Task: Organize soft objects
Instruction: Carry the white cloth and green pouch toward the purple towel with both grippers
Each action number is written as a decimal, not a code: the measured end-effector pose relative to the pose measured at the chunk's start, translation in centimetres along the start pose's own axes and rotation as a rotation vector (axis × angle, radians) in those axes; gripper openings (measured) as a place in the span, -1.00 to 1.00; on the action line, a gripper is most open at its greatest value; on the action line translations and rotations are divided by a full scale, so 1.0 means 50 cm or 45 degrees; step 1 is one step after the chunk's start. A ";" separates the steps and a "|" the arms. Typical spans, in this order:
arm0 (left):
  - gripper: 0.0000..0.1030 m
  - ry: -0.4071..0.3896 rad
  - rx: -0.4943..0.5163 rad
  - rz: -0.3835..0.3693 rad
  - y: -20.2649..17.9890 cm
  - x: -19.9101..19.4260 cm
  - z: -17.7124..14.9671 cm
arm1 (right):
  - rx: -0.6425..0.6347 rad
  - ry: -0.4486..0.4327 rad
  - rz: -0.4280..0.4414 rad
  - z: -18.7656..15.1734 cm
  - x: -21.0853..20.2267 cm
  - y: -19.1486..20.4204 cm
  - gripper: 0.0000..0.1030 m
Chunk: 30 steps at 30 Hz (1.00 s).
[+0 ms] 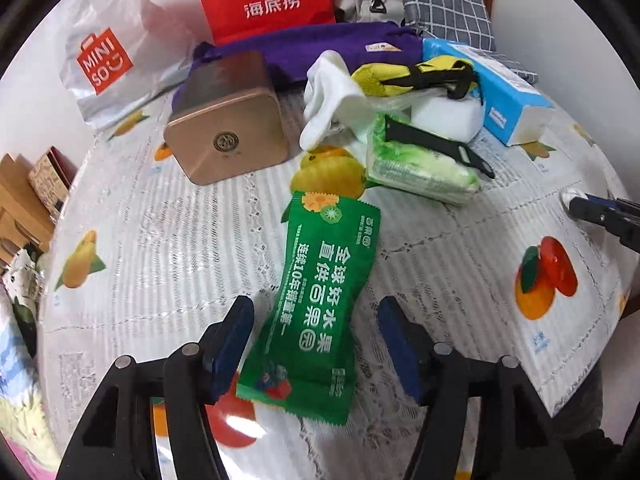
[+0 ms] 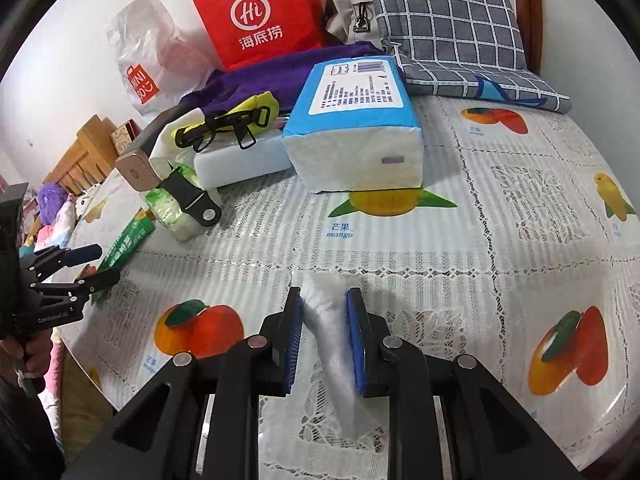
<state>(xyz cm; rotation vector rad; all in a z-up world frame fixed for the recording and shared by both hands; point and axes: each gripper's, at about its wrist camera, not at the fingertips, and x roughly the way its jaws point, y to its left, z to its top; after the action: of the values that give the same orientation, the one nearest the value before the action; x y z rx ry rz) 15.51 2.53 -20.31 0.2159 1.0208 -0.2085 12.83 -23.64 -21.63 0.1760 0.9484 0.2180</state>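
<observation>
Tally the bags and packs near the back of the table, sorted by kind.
Carrier bags: 2, the red paper bag and the white Miniso bag
Tissue packs: 2, the blue pack and the green pack
Green snack pouch: 1
Total: 5

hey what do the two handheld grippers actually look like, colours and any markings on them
Both are black, angular linkage frames with round silver pivot pins and flat blue pads on the fingers. The left gripper carries small white lettering on its body, seen from the right wrist camera. The right gripper matches. No cables or sleeves are visible.
</observation>
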 end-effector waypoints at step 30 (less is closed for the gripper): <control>-0.48 -0.121 -0.240 -0.159 0.101 -0.093 0.051 | -0.090 -0.129 0.004 0.086 -0.072 0.064 -0.57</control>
<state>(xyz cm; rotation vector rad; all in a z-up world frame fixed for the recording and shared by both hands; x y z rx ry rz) 16.63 7.02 -14.60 -0.0290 0.9538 -0.2324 13.97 -21.74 -15.55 0.1224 0.8384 0.2425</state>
